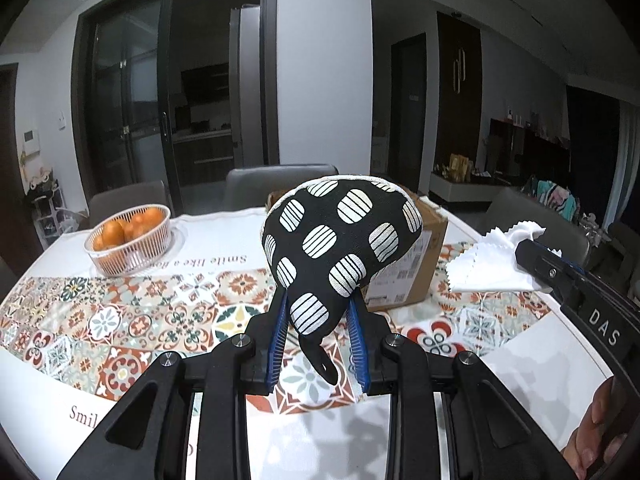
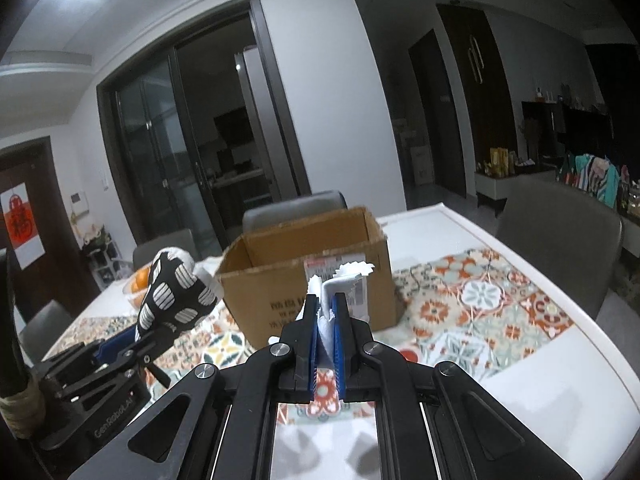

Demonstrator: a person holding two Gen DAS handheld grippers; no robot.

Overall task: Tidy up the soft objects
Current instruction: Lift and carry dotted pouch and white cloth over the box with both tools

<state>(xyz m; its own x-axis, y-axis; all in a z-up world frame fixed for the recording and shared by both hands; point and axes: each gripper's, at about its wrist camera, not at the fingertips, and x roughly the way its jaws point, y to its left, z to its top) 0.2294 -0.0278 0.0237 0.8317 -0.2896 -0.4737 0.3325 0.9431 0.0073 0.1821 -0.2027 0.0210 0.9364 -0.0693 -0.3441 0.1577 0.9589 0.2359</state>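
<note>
**Both grippers holding soft items near the box**

The left gripper (image 1: pixel 318 320) is clamping a spotted oven mitt (image 1: pixel 340 248) above the table (image 1: pixel 540 344). The right gripper (image 2: pixel 325 322) is pinching a white cloth (image 2: pixel 340 284), seemingly before the open cardboard box (image 2: pixel 280 280).

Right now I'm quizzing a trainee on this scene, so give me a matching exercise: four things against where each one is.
Things:
1. oven mitt
2. white cloth
3. cardboard box
4. oranges

Places:
A. in a white basket
B. held in the right gripper
C. open on the table, nothing visible inside
D. held in the left gripper

Pairs: 1-D, 2-B, 3-C, 4-A
</note>
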